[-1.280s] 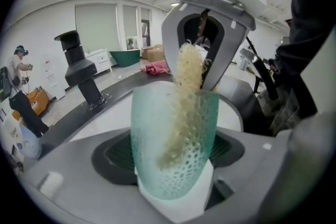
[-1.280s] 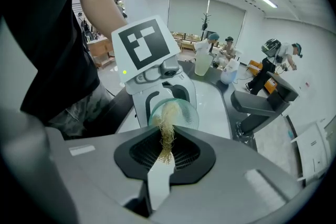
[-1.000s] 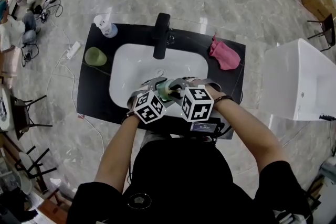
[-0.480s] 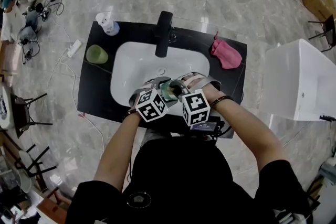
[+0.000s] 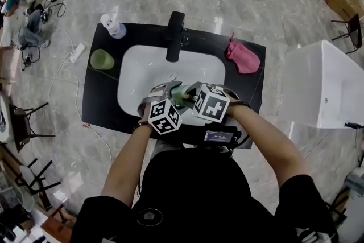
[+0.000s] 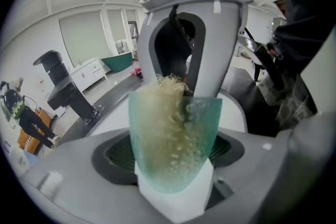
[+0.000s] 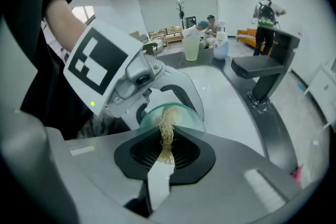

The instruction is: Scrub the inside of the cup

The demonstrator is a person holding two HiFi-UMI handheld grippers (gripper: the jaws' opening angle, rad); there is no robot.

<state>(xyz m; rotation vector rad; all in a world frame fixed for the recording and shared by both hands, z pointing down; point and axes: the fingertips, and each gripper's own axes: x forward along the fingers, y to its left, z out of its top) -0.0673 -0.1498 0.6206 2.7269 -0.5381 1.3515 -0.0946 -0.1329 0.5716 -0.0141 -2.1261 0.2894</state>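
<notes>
A translucent green cup (image 5: 181, 95) hangs over the front of the white sink basin (image 5: 142, 65), with my left gripper (image 5: 170, 97) shut on it. In the left gripper view the cup (image 6: 202, 134) sits upright between the jaws of the left gripper (image 6: 173, 157), with a tan fibrous scrubber (image 6: 160, 118) inside it. My right gripper (image 5: 191, 97) faces the cup's mouth and is shut on that scrubber (image 7: 167, 136). In the right gripper view the scrubber's far end reaches into the cup (image 7: 189, 115), past the jaws of the right gripper (image 7: 167, 144).
A black faucet (image 5: 175, 37) stands at the back of the basin. On the black counter (image 5: 99, 102) are a pale green cup (image 5: 103, 60), a soap bottle (image 5: 114, 25) and a pink cloth (image 5: 243, 58). A white bin (image 5: 324, 88) stands to the right.
The right gripper has tilted and shifted a little up toward the cup, with the scrubber still in it. The left gripper has held the cup nearly still.
</notes>
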